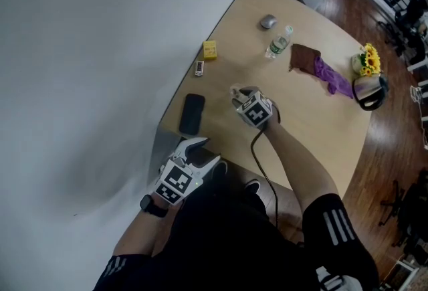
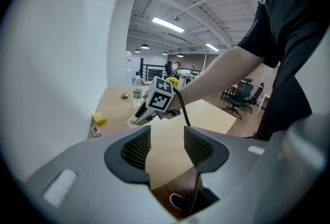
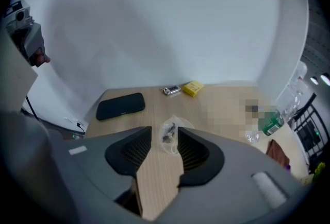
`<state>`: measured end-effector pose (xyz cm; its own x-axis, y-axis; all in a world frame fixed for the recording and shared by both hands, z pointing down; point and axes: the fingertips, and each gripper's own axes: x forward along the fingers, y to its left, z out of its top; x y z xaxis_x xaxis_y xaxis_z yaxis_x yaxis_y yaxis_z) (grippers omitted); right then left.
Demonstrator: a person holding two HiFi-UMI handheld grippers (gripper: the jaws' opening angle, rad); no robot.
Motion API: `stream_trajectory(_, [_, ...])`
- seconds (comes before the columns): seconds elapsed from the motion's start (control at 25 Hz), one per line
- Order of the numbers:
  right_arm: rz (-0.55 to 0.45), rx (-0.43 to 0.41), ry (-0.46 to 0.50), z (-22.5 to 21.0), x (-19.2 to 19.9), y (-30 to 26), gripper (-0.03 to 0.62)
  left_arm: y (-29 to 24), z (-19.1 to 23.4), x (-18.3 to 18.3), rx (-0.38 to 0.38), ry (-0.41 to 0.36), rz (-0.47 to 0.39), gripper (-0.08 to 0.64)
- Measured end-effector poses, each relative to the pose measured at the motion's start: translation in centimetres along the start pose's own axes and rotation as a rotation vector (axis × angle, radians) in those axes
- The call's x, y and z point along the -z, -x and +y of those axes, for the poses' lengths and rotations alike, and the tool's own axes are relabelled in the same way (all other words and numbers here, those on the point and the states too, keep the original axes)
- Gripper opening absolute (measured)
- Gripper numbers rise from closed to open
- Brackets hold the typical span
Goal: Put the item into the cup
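Evidently the right tool [image 3: 165,134] stood open, the small clear bag [image 3: 168,129] lying on the desk [image 3: 216,99] between its tips; centre it before closing. Left tool [image 2: 166,134] open, empty

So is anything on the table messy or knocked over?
Only a little. The purple cloth lies rumpled in a long twist against the brown thing on the far side of the table. The water bottle stands upright, and nothing looks spilled or broken.
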<state>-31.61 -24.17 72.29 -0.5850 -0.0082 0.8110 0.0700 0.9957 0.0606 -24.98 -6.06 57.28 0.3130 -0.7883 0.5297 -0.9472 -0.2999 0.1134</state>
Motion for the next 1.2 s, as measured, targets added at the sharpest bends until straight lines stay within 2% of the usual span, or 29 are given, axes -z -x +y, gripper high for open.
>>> stream_trajectory(0.24, [0.114, -0.010, 0.138, 1.3, 1.1, -1.8, 0.192, 0.5, 0.1, 0.5, -0.005, 0.008, 0.009, 0.196])
stream_trajectory(0.4, [0.189, 0.004, 0.167, 1.1, 2.0, -2.7, 0.192, 0.9, 0.2, 1.0, -0.010, 0.017, 0.014, 0.196])
stream_trajectory(0.76, [0.096, 0.086, 0.217, 0.2, -0.7, -0.1, 0.192, 0.7, 0.4, 0.9, -0.001, 0.017, 0.005, 0.196])
stream_trajectory(0.92, [0.087, 0.039, 0.206, 0.8, -0.8, -0.6, 0.192, 0.3, 0.3, 0.6, 0.013, 0.004, 0.000, 0.196])
stream_trajectory(1.04, [0.118, -0.001, 0.182, 1.1, 0.1, -1.8, 0.192, 0.1, 0.3, 0.4, 0.018, -0.002, 0.001, 0.196])
stream_trajectory(1.2, [0.151, -0.015, 0.151, 1.2, 1.1, -3.1, 0.192, 0.3, 0.5, 0.7, 0.015, 0.001, 0.009, 0.196])
